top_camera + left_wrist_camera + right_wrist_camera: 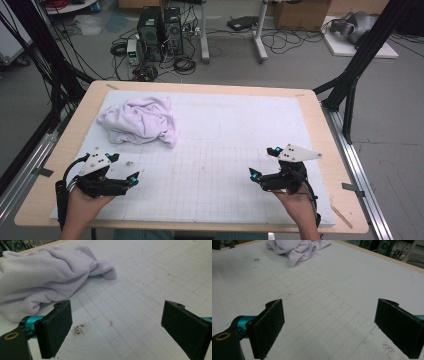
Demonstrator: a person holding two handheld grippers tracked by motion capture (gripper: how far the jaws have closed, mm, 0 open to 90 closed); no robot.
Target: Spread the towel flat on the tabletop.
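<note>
A crumpled pale lilac towel [140,121] lies on the white gridded mat [210,150] at the far left; it also appears as the towel [42,277] close ahead in the left gripper view and the towel [297,248] far off in the right gripper view. My left gripper [123,167] rests low at the mat's near left, a little short of the towel, its jaws wide open with bare mat between them [116,328]. My right gripper [264,162] sits at the near right, open too, with nothing between its pads [329,326].
The mat covers a wooden table [60,165] whose edges run all round it. A faint rounded-rectangle outline [200,131] marks the mat beside the towel. Black frame posts [350,85] flank the table; computers and cables [160,35] sit on the floor beyond.
</note>
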